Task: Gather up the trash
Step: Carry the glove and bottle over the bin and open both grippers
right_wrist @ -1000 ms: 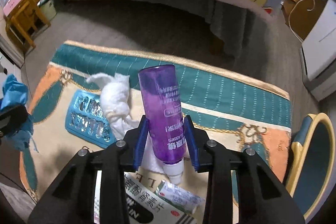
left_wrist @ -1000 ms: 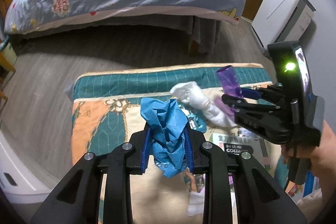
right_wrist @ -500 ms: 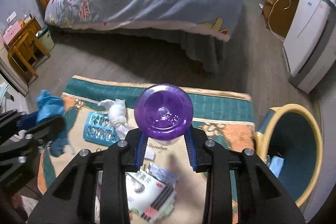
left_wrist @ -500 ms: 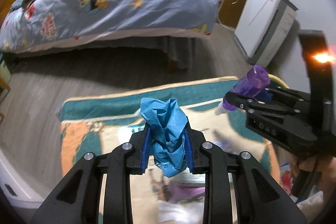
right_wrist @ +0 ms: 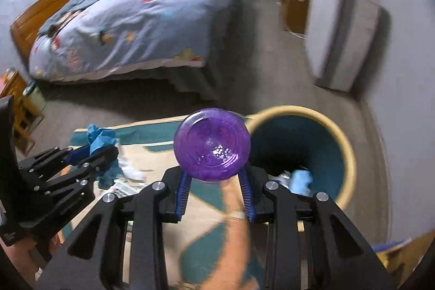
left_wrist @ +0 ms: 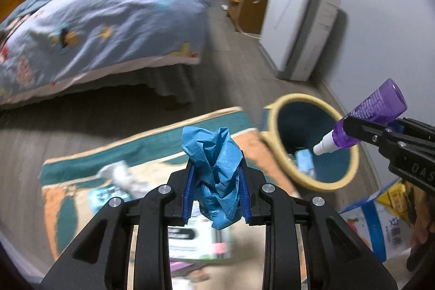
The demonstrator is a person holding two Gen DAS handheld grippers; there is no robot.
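Note:
My left gripper (left_wrist: 216, 190) is shut on a crumpled blue paper (left_wrist: 214, 167) and holds it above the rug; this paper also shows in the right wrist view (right_wrist: 102, 139). My right gripper (right_wrist: 214, 195) is shut on a purple bottle (right_wrist: 212, 144), its base toward the camera. In the left wrist view the purple bottle (left_wrist: 367, 118) hangs tilted, nozzle down, over the yellow-rimmed teal bin (left_wrist: 282, 113). The bin (right_wrist: 345, 151) stands just right of the rug and holds a pale blue item (right_wrist: 300, 178).
A patterned rug (left_wrist: 152, 146) carries white tissue (left_wrist: 122, 175), a blister pack and a printed packet (left_wrist: 195, 241). A bed (left_wrist: 95, 18) stands behind it. A white appliance (left_wrist: 299, 29) and wooden cabinet stand at the right wall. A cardboard box (left_wrist: 380, 224) sits near the bin.
Both grippers have swung right toward the bin, still holding their items. The purple bottle now hangs over the bin's opening. The view is motion-blurred.

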